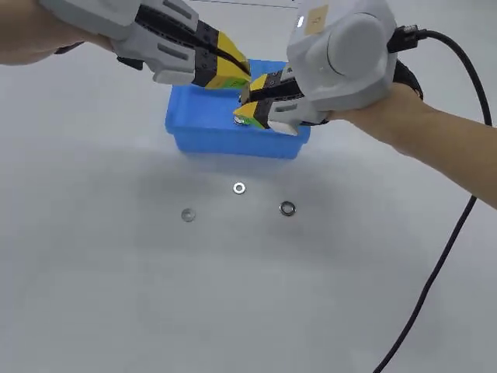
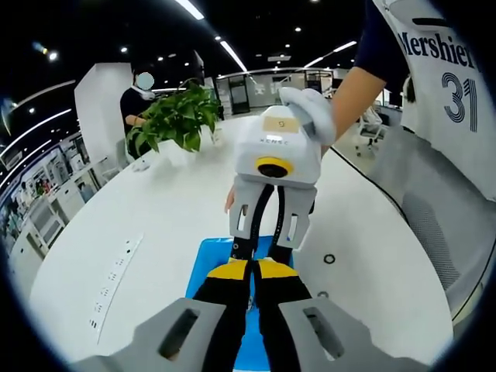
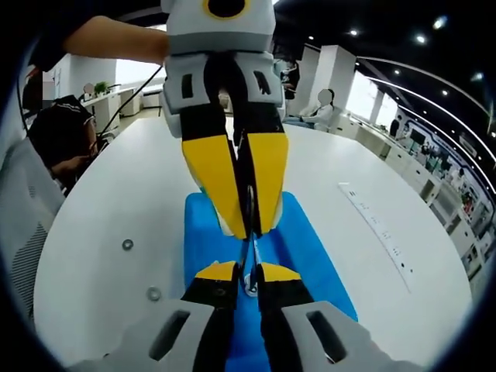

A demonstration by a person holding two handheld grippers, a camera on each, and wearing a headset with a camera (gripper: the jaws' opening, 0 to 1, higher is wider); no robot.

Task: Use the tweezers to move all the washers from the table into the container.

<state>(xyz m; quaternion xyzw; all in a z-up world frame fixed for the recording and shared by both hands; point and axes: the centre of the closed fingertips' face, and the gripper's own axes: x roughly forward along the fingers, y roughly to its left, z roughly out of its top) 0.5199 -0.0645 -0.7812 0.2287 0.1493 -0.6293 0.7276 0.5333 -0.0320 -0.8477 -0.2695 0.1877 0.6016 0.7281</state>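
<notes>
Both grippers meet over the blue container [image 1: 194,136], tip to tip. My left gripper [image 1: 239,71] comes in from the upper left and my right gripper [image 1: 247,105] from the right. In the right gripper view thin metal tweezers [image 3: 249,252] run from the left gripper's shut yellow jaws down between my right gripper's [image 3: 248,273] shut jaws. A small washer [image 3: 252,288] sits at the tweezer tip over the container [image 3: 306,256]. Three washers lie on the table in front of the container: one in the middle [image 1: 239,188], one left [image 1: 188,214], one right [image 1: 287,208].
The tabletop [image 1: 116,295] is white and wide. A black cable [image 1: 443,256] trails from the right gripper across the table's right side. In the left gripper view a potted plant [image 2: 182,116] stands far off, and people sit at desks in the background.
</notes>
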